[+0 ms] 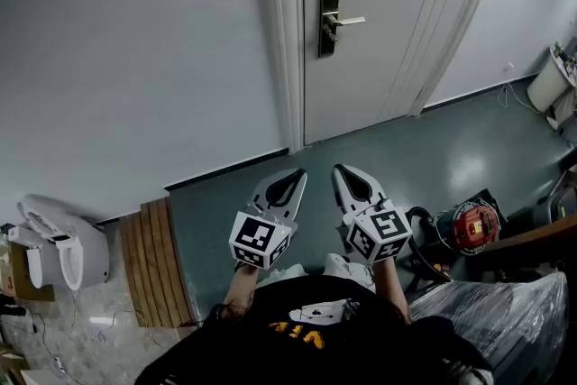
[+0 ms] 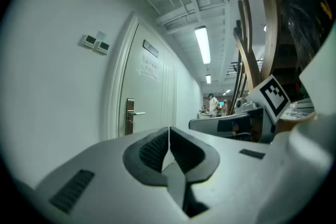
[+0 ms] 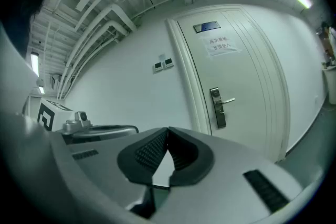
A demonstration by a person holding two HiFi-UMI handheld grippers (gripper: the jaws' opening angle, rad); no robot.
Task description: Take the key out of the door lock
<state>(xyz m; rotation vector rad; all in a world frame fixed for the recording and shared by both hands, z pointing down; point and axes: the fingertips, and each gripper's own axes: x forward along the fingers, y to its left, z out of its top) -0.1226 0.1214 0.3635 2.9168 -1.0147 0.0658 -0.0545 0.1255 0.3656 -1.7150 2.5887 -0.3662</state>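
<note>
**Well back from the door, both grippers closed on nothing**

Across the grey-green floor (image 1: 451, 149), opposite the person, stands a white panelled door (image 1: 388, 32) in a white frame. Near its left edge sits a tall dark metal lock plate (image 1: 330, 21) with a silver lever handle (image 1: 347, 20) pointing right. Whether the key sits in that plate cannot be told, as anything there is too small to make out in every view.

The left gripper (image 1: 297, 176) and the right gripper (image 1: 341, 170) are held side by side close to the person's chest. Both point towards the door and are well apart from it. Each carries a cube with black-and-white square markers. In the left gripper view the ribbed black fingers (image 2: 152, 148) meet at their tips with nothing between them. In the right gripper view the fingers (image 3: 149, 150) are likewise pressed together and empty.

Left of the door, two small switch panels (image 3: 164, 64) hang on the plain white wall (image 1: 135, 59). A blue nameplate (image 3: 206, 27) and a paper notice (image 3: 220, 45) are fixed to the upper door. At the head view's left edge a white toilet-shaped fixture (image 1: 63, 239) stands beside a slatted wooden board (image 1: 155, 261). At the right, a red and silver round device (image 1: 473, 225) lies on the floor near a sheet of clear plastic wrap (image 1: 505, 307).
</note>
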